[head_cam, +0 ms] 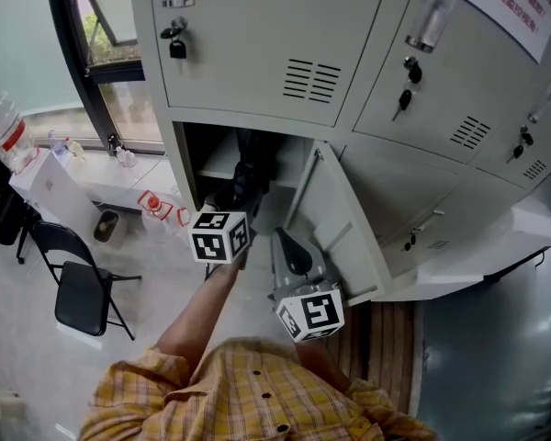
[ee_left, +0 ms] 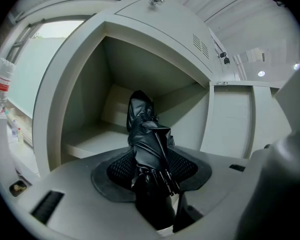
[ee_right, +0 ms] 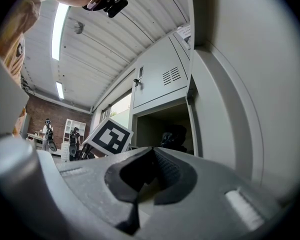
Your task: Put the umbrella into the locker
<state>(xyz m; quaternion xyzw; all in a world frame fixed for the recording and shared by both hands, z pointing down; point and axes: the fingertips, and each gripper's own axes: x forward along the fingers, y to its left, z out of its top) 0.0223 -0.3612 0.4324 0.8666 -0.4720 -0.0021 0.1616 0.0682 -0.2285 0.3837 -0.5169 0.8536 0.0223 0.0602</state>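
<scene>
Left gripper (ee_left: 151, 171) pinches the near end of the folded black umbrella (ee_left: 146, 134) between its pads. The umbrella's long axis runs straight on from the jaws into the open locker compartment (ee_left: 85, 141). Its far end points at the back wall and already lies past the opening, apparently above the shelf rather than resting on it. This hand is the nearer one and carries the load, so the next move looks like a plain push further in and a release. Right gripper (ee_right: 151, 156) hangs just beside the open door (head_cam: 335, 223), jaws together on nothing.
</scene>
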